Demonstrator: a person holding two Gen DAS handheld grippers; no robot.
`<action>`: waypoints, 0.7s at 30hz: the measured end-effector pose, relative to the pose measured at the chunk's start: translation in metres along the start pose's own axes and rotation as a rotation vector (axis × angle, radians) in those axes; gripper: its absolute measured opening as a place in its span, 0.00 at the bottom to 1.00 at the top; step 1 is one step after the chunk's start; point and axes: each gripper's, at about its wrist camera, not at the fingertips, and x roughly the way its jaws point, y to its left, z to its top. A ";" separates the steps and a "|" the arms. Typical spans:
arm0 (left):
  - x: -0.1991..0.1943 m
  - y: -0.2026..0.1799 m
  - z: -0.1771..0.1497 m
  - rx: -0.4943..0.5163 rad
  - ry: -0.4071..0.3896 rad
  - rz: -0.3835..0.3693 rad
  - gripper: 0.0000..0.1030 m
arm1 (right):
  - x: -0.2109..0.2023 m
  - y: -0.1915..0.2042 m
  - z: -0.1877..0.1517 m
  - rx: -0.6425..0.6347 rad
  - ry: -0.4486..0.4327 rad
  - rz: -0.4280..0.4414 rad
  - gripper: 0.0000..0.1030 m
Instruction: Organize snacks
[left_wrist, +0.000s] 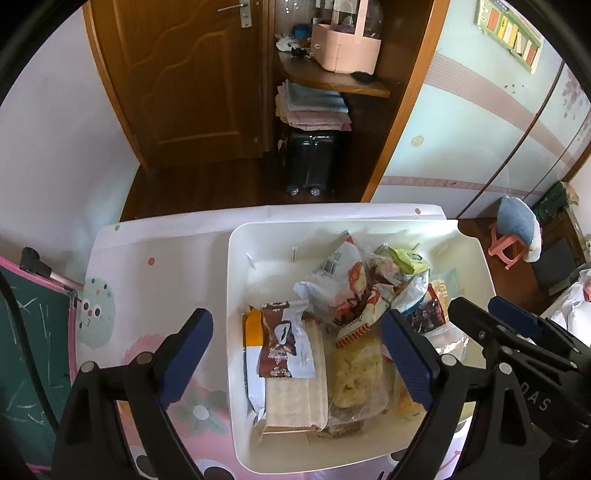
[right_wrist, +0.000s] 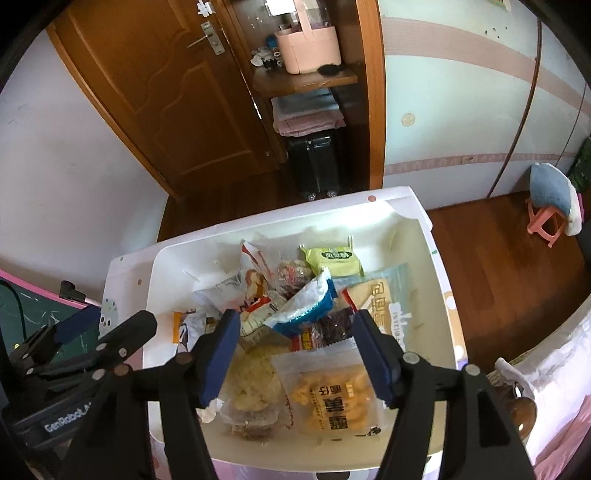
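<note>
Two grippers hang unclenched over the white bin (left_wrist: 236, 288) — left gripper (left_wrist: 295, 354) straddles the brown-and-white packet (left_wrist: 284, 339), right gripper (right_wrist: 295, 354) the orange snack bag (right_wrist: 332, 402).

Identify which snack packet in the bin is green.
The green packet at the bin's far side; the other packets are white, brown, orange or clear.
</note>
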 end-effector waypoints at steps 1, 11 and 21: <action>0.000 0.002 -0.001 -0.003 0.001 0.005 0.89 | 0.000 0.000 -0.002 0.003 -0.001 0.003 0.63; -0.023 0.015 -0.024 -0.013 -0.018 0.040 0.90 | -0.020 0.006 -0.014 -0.003 -0.037 0.001 0.63; -0.068 0.041 -0.072 -0.092 -0.014 0.083 0.94 | -0.064 0.021 -0.054 -0.058 -0.070 0.012 0.63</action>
